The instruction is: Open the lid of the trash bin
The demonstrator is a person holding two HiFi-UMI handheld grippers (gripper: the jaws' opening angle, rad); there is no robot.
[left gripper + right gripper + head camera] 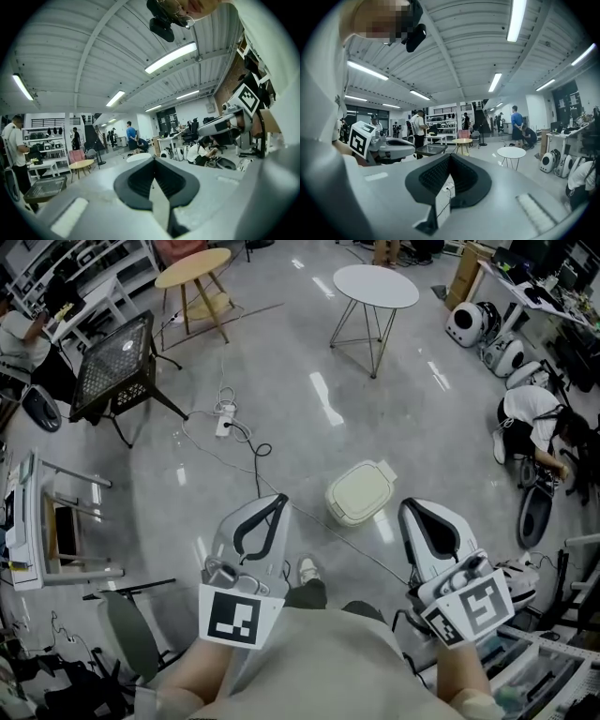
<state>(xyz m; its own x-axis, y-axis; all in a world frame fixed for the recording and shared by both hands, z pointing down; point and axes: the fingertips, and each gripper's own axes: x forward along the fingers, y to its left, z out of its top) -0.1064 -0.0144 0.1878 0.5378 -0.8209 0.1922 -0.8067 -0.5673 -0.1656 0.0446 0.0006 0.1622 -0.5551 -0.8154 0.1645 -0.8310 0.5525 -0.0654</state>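
Two steps remain and none is done: reaching the bin and raising its lid.

**Head view.** The cream, rounded-rectangular plastic trash bin (359,491) stands on the glossy grey floor (281,399) with its lid flat and shut. A small tab juts from the bin's far right end; whether it is a hinge, a latch or a handle cannot be told. The white left gripper with black pads (274,506) is on the bin's near left, apart from it. The matching right gripper (412,514) is on the bin's near right, also apart. Both are held up close to the person's body and touch nothing. Each pair of jaws meets at the tips, leaving only an empty loop between the pads. A round white table on wire legs (376,285) stands well beyond the bin.

**Left gripper view.** The left gripper (153,161) points out across the room, not down. Its jaws are closed tip to tip with nothing held, and only floor shows through the hollow. The bin is not in this view.

**Right gripper view.** The right gripper (449,158) is likewise closed on nothing and aimed level across the room, with the bin out of sight.

Judged from this, one gripper must first be lowered to the bin and placed at the lid's edge or tab.
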